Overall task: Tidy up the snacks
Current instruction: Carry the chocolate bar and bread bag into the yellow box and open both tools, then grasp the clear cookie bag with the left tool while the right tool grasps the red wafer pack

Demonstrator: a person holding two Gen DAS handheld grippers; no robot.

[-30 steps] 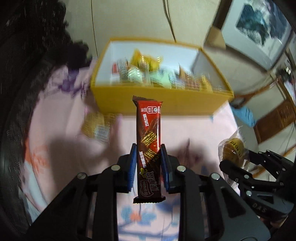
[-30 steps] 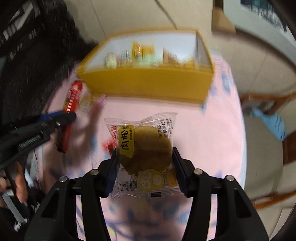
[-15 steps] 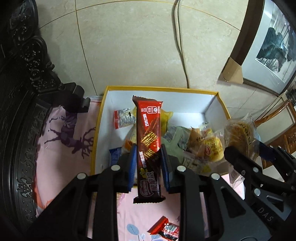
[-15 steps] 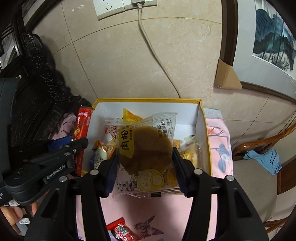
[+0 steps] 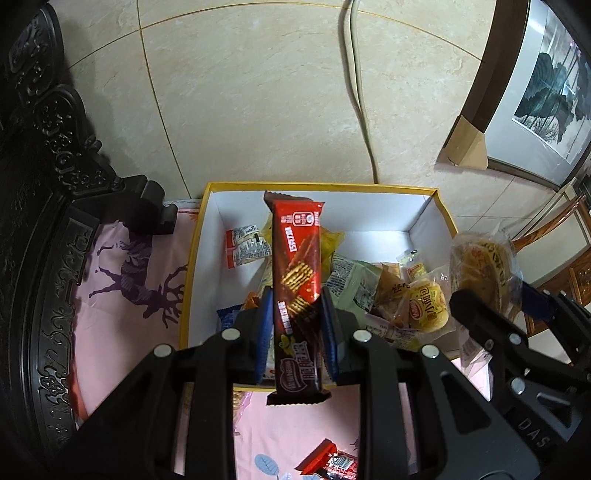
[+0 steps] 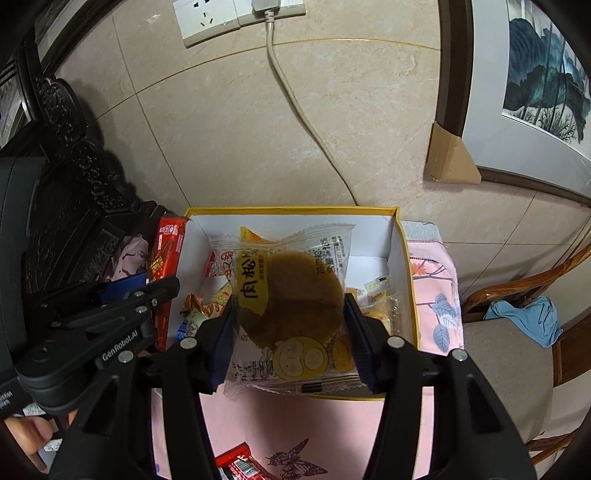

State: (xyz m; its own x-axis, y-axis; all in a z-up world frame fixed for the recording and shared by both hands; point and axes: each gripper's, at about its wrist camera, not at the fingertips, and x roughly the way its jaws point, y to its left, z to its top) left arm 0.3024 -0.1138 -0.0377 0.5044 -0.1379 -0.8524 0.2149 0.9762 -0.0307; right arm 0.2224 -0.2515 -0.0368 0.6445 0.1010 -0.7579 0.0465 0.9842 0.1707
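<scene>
A long red and brown wafer bar [image 5: 297,295] is held by the left gripper [image 5: 297,332]. The blue pads [image 5: 265,328] are squeezed tight on its lower half. Gold wafer squares are printed on its shiny wrapper. In the left view the bar is seen over the yellow box [image 5: 445,210], pointing to 12 o'clock.

A round brown cake in a clear bag [image 6: 291,306] is held by the right gripper [image 6: 290,325]. The fingers are pressed on both sides of the bag. A yellow strip with dark letters is seen on the bag, and a yellow cartoon face at 6 o'clock of the cake. This bag is also held over the box.

The box is white inside, and many small snack packs [image 5: 424,306] are piled in it. A pink cloth [image 5: 125,280] with purple deer is spread under the box. A red candy wrapper [image 5: 328,463] is left on the cloth at 6 o'clock of the box.

A beige tiled wall [image 6: 221,140] is seen at 12 o'clock, with a white socket [image 6: 207,18] and a grey cord [image 6: 295,107] hanging down. Dark carved wood [image 5: 44,155] is seen at 9 o'clock. A framed picture [image 6: 543,74] is seen at 2 o'clock, and a wooden chair [image 6: 517,291] with a blue rag [image 6: 524,317] at 3 o'clock.
</scene>
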